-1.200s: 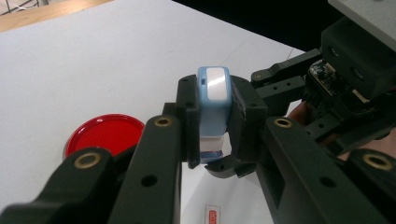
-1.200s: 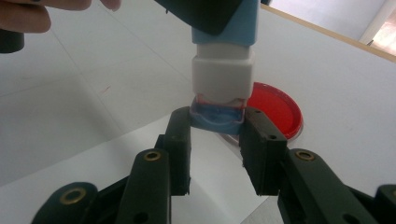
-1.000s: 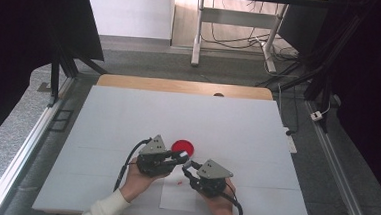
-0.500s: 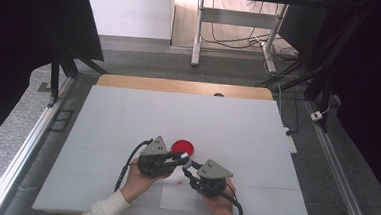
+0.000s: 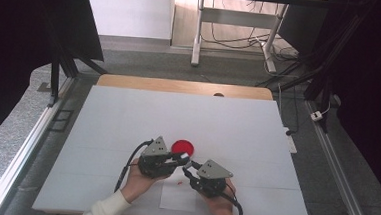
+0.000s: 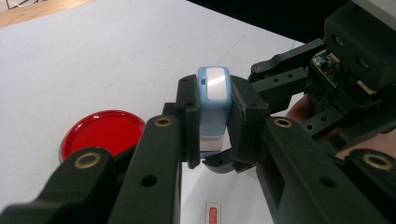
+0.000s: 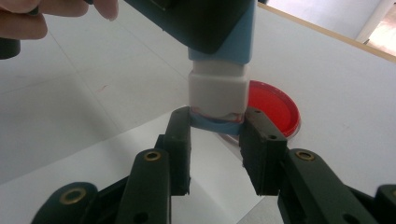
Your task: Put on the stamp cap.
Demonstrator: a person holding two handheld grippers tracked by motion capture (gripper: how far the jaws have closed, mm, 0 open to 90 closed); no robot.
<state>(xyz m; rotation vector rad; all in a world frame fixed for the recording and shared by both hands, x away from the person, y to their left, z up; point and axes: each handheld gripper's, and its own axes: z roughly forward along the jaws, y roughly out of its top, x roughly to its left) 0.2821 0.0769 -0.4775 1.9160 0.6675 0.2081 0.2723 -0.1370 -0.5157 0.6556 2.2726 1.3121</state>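
A small blue-and-white block (image 6: 214,91) is held above the table between both grippers. My left gripper (image 6: 214,135) is shut on its blue body, whose white-faced end points away from that camera. My right gripper (image 7: 217,128) is shut on the block's blue end piece (image 7: 215,123), just under its white middle section (image 7: 217,91). In the high view the left gripper (image 5: 180,158) and the right gripper (image 5: 190,167) meet tip to tip near the table's front middle. A red round dish (image 5: 182,147) lies on the table just behind them.
The white table top (image 5: 128,113) has a wooden strip (image 5: 180,86) along its far edge. A white paper sheet (image 5: 180,199) lies under the hands, with a small red mark (image 5: 180,183) on it. The person's fingers (image 7: 28,18) show in the right gripper view.
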